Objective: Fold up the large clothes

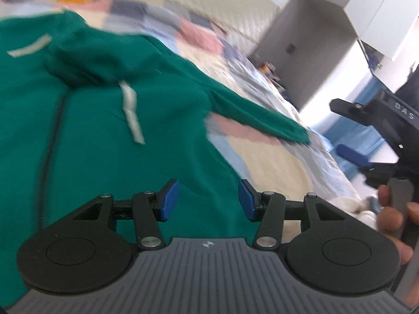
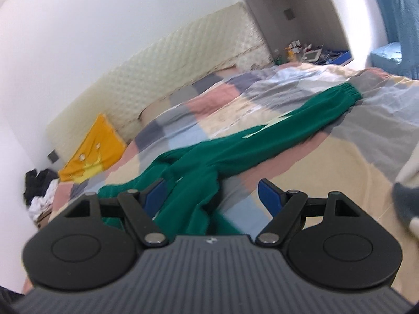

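Honestly, with my left gripper (image 1: 208, 200) and right gripper (image 2: 212, 198) both gaping and empty above the green hoodie (image 1: 110, 120) sprawled on the patchwork quilt (image 2: 301, 162), I risk pinching quilt along with the outstretched sleeve (image 2: 301, 115).

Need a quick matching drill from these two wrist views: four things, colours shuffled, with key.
Things:
1. jacket
2. cushion
3. headboard
4. pads of the right hand-held gripper

Colours:
A. blue
B. cream
C. green
D. yellow-orange

Pairs: 1-C, 2-D, 3-B, 4-A
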Tool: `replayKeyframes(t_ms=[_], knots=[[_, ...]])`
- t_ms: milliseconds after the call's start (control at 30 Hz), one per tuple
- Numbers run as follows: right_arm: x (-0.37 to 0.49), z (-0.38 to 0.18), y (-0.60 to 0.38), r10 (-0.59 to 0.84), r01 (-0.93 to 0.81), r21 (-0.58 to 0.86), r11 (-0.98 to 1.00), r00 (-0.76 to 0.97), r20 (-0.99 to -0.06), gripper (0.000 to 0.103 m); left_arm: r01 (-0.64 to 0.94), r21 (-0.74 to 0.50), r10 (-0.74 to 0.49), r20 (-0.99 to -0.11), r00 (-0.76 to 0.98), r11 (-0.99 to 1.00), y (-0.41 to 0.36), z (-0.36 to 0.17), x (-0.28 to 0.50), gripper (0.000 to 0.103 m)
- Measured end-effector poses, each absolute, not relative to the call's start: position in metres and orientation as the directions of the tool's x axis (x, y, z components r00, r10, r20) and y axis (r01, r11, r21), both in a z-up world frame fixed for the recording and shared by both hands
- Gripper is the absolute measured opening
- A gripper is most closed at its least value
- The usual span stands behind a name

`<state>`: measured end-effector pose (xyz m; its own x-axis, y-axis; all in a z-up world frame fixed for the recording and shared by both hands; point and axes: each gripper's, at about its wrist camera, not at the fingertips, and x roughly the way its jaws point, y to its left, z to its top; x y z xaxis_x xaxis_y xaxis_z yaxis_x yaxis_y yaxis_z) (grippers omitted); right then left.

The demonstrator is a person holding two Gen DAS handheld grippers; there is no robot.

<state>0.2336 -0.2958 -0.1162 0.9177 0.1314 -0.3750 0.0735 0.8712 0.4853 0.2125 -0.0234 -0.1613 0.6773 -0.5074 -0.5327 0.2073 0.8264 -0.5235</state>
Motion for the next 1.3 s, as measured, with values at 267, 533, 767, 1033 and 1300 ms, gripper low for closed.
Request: replayKeyframes(t_ms=[267,533,767,1033,1300], knots=[[0.242,-0.136,-0.330,0.014,0.192,0.583,0.790,0.944,-0.329,0.081,0.244,-0.458,-0.509,-0.651,0.563,0.855,-0.103,-0.191,0.253,0.056],[0.253,-0.153,-0.341,-0.009,0.243,0.613,0.752,0.934,-0.358,0.081,0.201,-0.405,-0.447,-0.719,0.532,0.892,-0.131,-0.218,0.275,0.054],[0.256,-0.160,-0.347,-0.024,0.279,0.627,0.727,0.924,-0.383,0.081,0.221,-0.369,-0.428,-0.715,0.554,0.903,-0.124,-0.205,0.266,0.005],[0.246,-0.156,-0.349,-0.015,0.252,0.652,0.715,0.938,-0.346,0.081,0.319,-0.419,-0.525,-0.617,0.587,0.850,-0.098,-0.161,0.232,0.000],[0.247,-0.154,-0.350,-0.009,0.248,0.651,0.718,0.938,-0.347,0.081,0.521,-0.370,-0.632,-0.564,0.532,0.769,-0.126,-0.152,0.214,0.000]])
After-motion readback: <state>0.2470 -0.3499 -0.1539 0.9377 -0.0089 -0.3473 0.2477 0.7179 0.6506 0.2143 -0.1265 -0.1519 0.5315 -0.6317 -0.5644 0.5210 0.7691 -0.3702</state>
